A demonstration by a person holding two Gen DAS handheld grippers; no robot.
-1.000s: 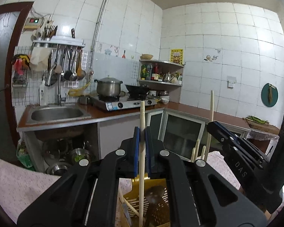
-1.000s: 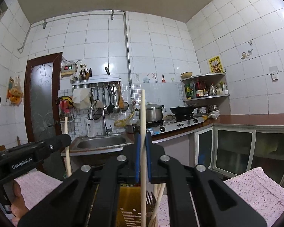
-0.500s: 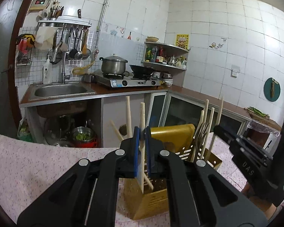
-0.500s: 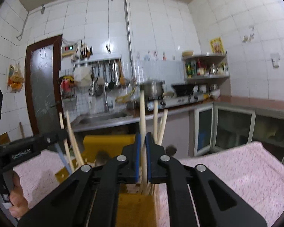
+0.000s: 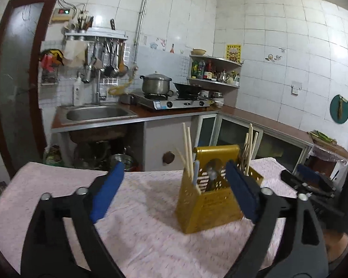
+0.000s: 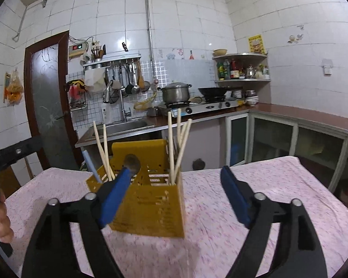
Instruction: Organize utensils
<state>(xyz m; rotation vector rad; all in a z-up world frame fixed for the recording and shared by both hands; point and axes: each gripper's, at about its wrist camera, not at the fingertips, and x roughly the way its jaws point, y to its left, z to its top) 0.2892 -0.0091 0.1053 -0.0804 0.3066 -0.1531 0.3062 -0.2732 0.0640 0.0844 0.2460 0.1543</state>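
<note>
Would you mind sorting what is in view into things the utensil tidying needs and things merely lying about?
Job: yellow utensil holder, chopsticks, left gripper, right gripper.
Lying about: pot, wok, sink, hanging ladles.

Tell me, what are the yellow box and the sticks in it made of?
The yellow box looks like plastic: solid matte mustard colour, neat punched slots. It could be painted metal. The sticks look like bare wood or bamboo: pale, dull, thin and straight.

Black left gripper (image 5: 174, 181) and right gripper (image 6: 175, 185), blue pads, silver pivot screws
</note>
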